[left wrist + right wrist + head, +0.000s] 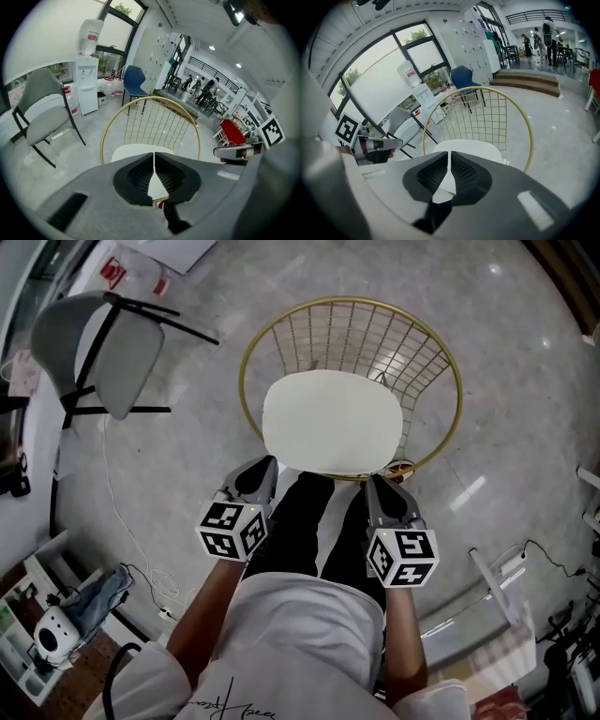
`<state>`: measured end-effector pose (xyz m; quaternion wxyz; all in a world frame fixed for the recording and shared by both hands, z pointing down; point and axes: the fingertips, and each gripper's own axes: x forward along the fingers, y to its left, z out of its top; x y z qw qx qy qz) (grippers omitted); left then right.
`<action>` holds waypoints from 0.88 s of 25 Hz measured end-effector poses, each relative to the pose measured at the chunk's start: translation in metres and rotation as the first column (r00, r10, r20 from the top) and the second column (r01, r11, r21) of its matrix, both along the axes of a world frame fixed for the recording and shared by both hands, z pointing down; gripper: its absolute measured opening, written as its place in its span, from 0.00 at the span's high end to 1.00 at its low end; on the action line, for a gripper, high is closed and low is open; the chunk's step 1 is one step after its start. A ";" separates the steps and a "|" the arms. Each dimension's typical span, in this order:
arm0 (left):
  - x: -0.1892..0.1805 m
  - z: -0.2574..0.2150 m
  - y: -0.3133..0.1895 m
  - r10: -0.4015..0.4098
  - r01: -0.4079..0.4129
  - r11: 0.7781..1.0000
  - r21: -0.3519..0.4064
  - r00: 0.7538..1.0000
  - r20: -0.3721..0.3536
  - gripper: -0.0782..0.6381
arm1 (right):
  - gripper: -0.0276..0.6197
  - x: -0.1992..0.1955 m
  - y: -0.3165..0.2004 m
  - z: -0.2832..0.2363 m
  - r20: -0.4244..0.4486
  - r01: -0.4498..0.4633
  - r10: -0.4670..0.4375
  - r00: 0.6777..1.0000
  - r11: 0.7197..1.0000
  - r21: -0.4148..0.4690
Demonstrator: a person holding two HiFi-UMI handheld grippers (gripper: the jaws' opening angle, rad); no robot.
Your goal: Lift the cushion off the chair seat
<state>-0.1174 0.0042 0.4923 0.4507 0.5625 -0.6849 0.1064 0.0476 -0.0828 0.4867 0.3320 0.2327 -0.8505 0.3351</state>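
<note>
The left tongs (266,465) slant steeply down at the near left edge of the cushion (333,421), jaws shut together with nothing between them. The white cushion lies on the seat of the gold wire chair (349,302). The right tongs (376,484) slant likewise at the cushion's near right edge, closed and empty.
</note>
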 end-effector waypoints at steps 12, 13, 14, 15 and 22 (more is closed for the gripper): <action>-0.020 0.040 -0.023 0.005 -0.005 1.000 -0.030 1.000 -0.010 0.85 | 0.91 -0.009 -0.007 0.052 -0.020 -0.025 0.024 1.000 0.998 -0.056; -0.022 0.047 -0.023 0.006 -0.006 0.999 -0.037 1.000 -0.011 0.85 | 0.91 -0.009 -0.009 0.060 -0.024 -0.028 0.026 0.999 0.998 -0.059; -0.024 0.055 -0.022 0.009 -0.009 0.999 -0.046 1.000 -0.008 0.85 | 0.91 -0.009 -0.011 0.068 -0.029 -0.031 0.029 0.999 0.998 -0.062; -0.025 0.063 -0.021 0.014 -0.014 0.998 -0.056 1.000 -0.003 0.85 | 0.91 -0.009 -0.012 0.075 -0.034 -0.033 0.031 0.999 0.997 -0.063; -0.034 0.101 -0.015 0.015 -0.014 0.994 -0.112 1.000 0.003 0.84 | 0.91 0.001 -0.027 0.108 -0.080 -0.052 0.047 0.996 0.997 -0.062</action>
